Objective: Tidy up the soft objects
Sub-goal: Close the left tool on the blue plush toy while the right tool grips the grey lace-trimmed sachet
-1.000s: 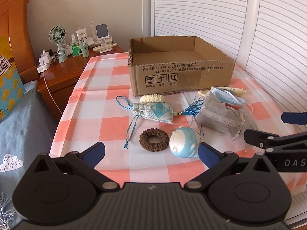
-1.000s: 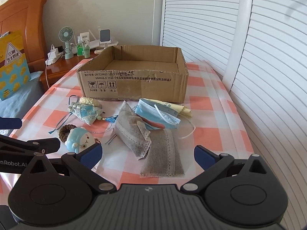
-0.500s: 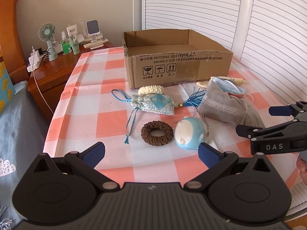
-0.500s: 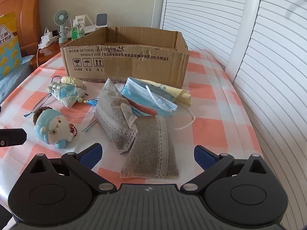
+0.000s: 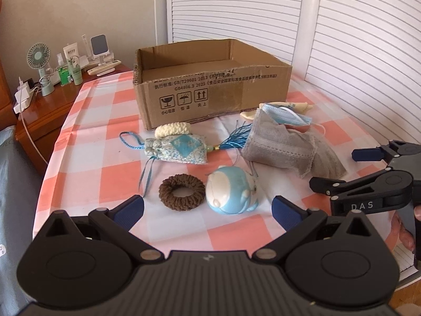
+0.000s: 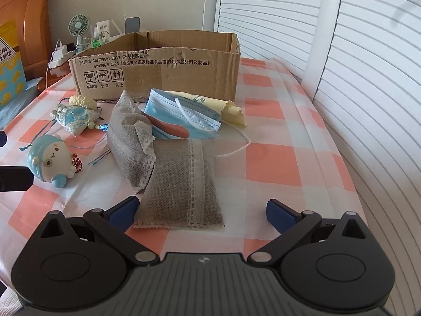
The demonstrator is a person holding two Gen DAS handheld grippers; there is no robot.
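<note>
Jaws of left gripper [image 5: 208, 212] and right gripper [image 6: 201, 212] spread wide, empty, above checked tablecloth [image 5: 105, 121]. Brown scrunchie [image 5: 181, 192] and blue plush toy [image 5: 231, 193] lie before the left; 2 grey pouches [image 6: 181, 187] before the right, near open cardboard box [image 6: 158, 71].

We read "GB/T29601 2013" and "GB4806.9 2023" printed on the cardboard box [image 6: 158, 76] front wall, centre frame, above three handling symbols. The right gripper [image 5: 339, 171], right edge of the left wrist view, bears "DAS".
</note>
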